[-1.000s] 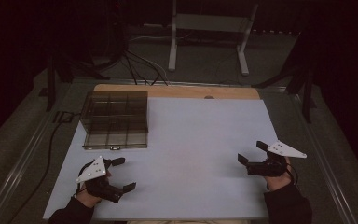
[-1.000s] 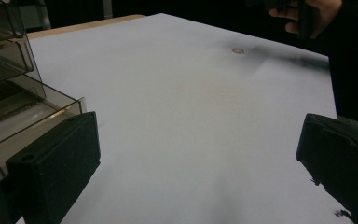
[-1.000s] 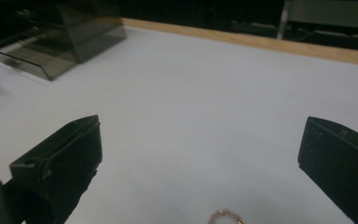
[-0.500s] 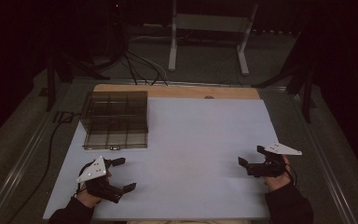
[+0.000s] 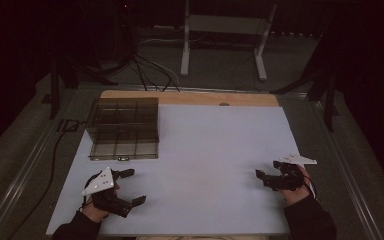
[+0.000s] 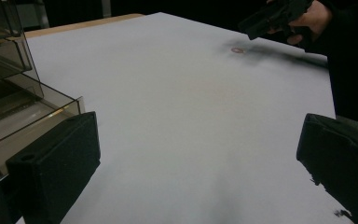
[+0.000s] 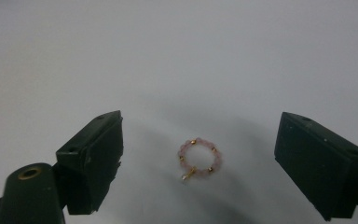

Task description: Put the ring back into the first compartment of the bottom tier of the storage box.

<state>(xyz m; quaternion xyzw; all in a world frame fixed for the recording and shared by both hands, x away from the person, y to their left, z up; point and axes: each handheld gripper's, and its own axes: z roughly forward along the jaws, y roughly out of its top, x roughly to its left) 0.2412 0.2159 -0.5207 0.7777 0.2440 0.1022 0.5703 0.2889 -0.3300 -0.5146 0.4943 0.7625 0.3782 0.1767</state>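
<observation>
A small pink bead ring with gold spacers (image 7: pixel 199 158) lies flat on the white sheet, between and just ahead of my right gripper's (image 7: pixel 200 163) wide-apart jaws. From the left gripper view the ring (image 6: pixel 237 50) is a faint dot beside the right gripper (image 6: pixel 279 16). From above, the right gripper (image 5: pixel 261 176) hovers low near the sheet's right edge, open and empty. My left gripper (image 5: pixel 134 187) is open at the front left, nothing between its jaws, close to the smoky clear compartment box (image 5: pixel 124 128).
The compartment box (image 6: pixel 9 88) stands at the sheet's back left, close to the left gripper's jaw. A wooden table strip (image 5: pixel 190 97) runs behind the white sheet (image 5: pixel 200 150). A stand and cables sit on the floor beyond.
My right gripper has dropped lower and drifted slightly toward the person's side of the table. The left gripper has stayed in place.
</observation>
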